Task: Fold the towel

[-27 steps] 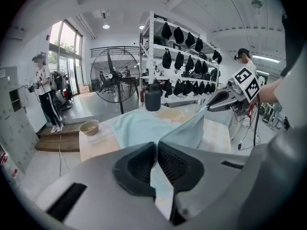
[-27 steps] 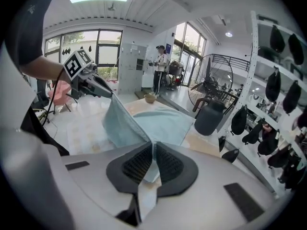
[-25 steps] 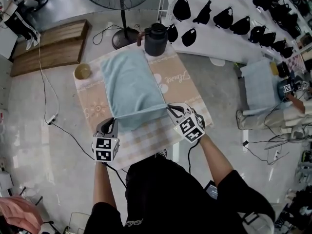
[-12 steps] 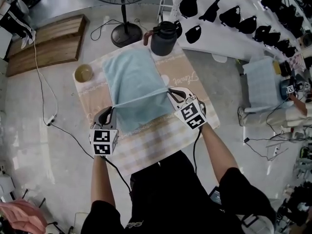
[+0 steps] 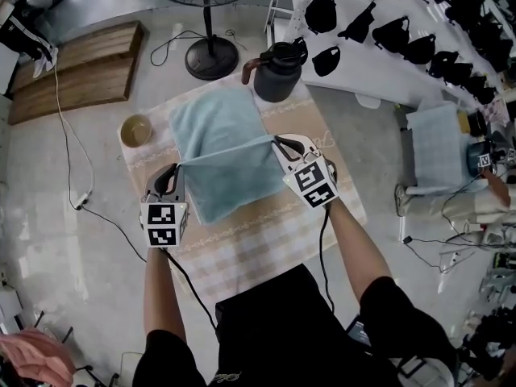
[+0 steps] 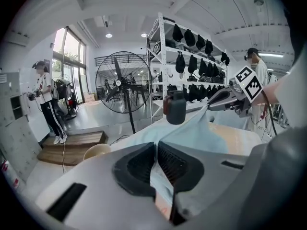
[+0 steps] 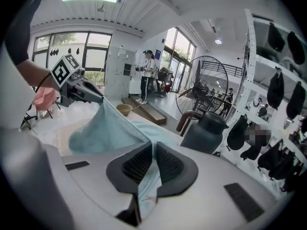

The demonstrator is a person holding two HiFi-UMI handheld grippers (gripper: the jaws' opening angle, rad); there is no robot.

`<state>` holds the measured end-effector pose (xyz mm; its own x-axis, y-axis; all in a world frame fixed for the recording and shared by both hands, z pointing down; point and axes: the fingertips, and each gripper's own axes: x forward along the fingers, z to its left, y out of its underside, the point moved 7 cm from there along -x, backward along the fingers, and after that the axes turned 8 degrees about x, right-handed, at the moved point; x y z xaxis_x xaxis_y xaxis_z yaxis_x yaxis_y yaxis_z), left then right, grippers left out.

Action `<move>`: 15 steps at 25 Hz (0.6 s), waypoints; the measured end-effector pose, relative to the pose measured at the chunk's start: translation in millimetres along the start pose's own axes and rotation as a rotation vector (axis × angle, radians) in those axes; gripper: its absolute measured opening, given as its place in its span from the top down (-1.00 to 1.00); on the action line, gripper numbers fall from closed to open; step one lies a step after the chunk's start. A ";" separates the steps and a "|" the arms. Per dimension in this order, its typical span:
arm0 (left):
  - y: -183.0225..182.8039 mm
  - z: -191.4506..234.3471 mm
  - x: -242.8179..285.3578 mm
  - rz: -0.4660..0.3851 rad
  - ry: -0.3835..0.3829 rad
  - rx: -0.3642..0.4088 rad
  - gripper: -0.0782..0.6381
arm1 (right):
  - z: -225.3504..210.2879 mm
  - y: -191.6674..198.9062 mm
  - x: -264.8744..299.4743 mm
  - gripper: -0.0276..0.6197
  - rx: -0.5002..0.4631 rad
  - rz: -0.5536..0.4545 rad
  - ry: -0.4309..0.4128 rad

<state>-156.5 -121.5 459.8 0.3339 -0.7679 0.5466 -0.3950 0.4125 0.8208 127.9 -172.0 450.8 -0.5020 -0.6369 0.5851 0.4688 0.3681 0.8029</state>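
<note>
Polished concrete floor surrounds a low table under a beige checked tablecloth (image 5: 266, 236); seen from the head view, the light blue towel (image 5: 230, 176) lies on this cloth, its far part flat and one edge raised and stretched taut between the two grippers; the left gripper (image 5: 175, 168) pinches the edge's left corner, the right gripper (image 5: 279, 142) its right corner, and the lifted layer doubles over the part lying beneath; a dark jug (image 5: 278, 72) stands at the far end of the table just beyond the towel, a small tan bowl (image 5: 135, 130) sits at the cloth's far left corner, and a pedestal fan (image 5: 211, 55) stands on the floor behind the jug; a white rack of black bags (image 5: 387, 35) runs along the right.

Left gripper view: the black ridged pads are pressed together on a fold of towel (image 6: 160, 176), which runs up from between them; the cloth rises to the right gripper (image 6: 225, 99), with the jug (image 6: 176, 108), the fan (image 6: 122, 83) and the bowl (image 6: 98, 151) beyond.

Right gripper view: its pads are likewise clamped on the blue fabric (image 7: 148, 176); the edge sweeps left and upward to the left gripper (image 7: 84, 92); the jug (image 7: 204, 131) stands near on the right, the bowl (image 7: 123, 109) farther back.
</note>
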 end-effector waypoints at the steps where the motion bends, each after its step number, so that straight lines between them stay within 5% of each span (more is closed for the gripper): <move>1: -1.7 3.7 6.3 0.001 -0.005 0.001 0.70 | -3.8 -1.3 5.7 0.83 0.001 0.000 0.001; 15: -14.1 59.9 95.6 0.047 -0.070 0.015 0.70 | -60.0 -15.3 100.3 0.83 0.078 -0.024 0.006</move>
<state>-170.3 -230.1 490.6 0.2546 -0.7802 0.5713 -0.4217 0.4420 0.7917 113.9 -282.1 490.4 -0.5076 -0.6501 0.5654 0.3990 0.4042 0.8231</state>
